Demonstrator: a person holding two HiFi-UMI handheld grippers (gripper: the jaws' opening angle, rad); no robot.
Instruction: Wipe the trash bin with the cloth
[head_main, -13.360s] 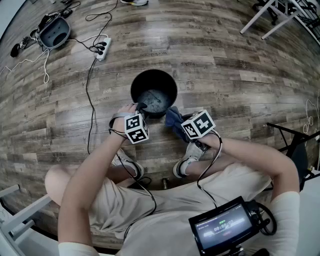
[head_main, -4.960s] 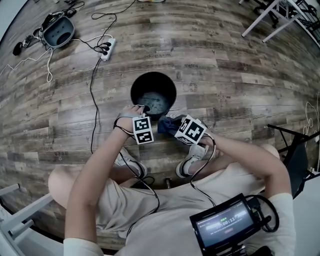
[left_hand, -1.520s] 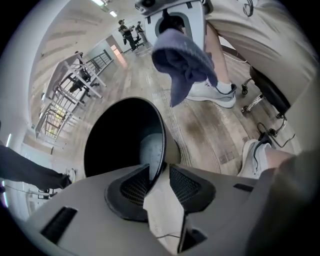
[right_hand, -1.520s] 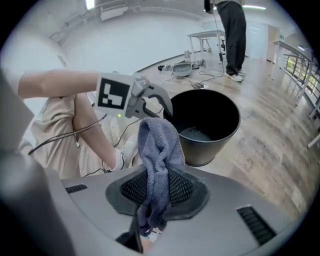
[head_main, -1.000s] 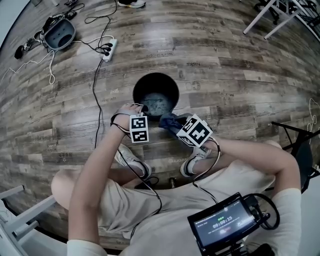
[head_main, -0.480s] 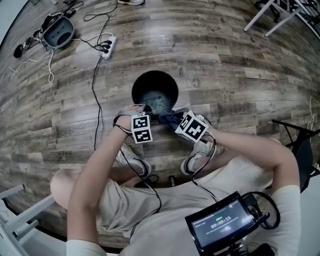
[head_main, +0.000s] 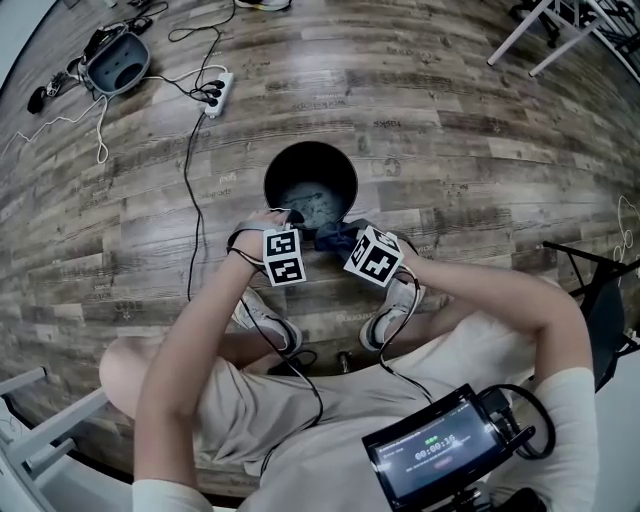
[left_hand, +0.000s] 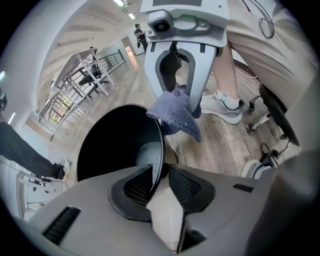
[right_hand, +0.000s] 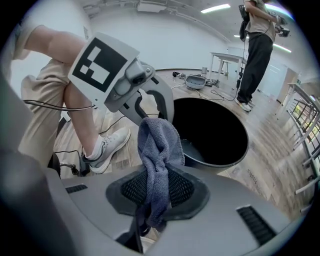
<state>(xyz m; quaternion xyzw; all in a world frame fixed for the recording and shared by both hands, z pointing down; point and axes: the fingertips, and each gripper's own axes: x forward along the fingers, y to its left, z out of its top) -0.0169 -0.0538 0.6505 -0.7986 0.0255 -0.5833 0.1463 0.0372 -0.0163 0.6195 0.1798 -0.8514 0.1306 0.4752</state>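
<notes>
A round black trash bin (head_main: 310, 188) stands on the wooden floor in front of the seated person. My left gripper (left_hand: 159, 181) is shut on the bin's near rim (left_hand: 161, 150), one jaw inside and one outside. My right gripper (right_hand: 156, 200) is shut on a blue-grey cloth (right_hand: 157, 160), which it holds against the bin's outer wall just right of the left gripper. In the head view the cloth (head_main: 335, 236) shows between the two marker cubes, at the bin's near right side. The left gripper view shows the cloth (left_hand: 174, 112) hanging from the right gripper's jaws beside the rim.
The person's white shoes (head_main: 262, 322) rest close behind the grippers. A power strip (head_main: 214, 95) with cables and a grey device (head_main: 115, 60) lie at the far left. White table legs (head_main: 545, 30) stand at the far right, a black chair (head_main: 595, 300) at the right edge.
The right gripper with the cloth has moved left along the bin's near side, closer to the left gripper. The left gripper has kept its hold on the rim.
</notes>
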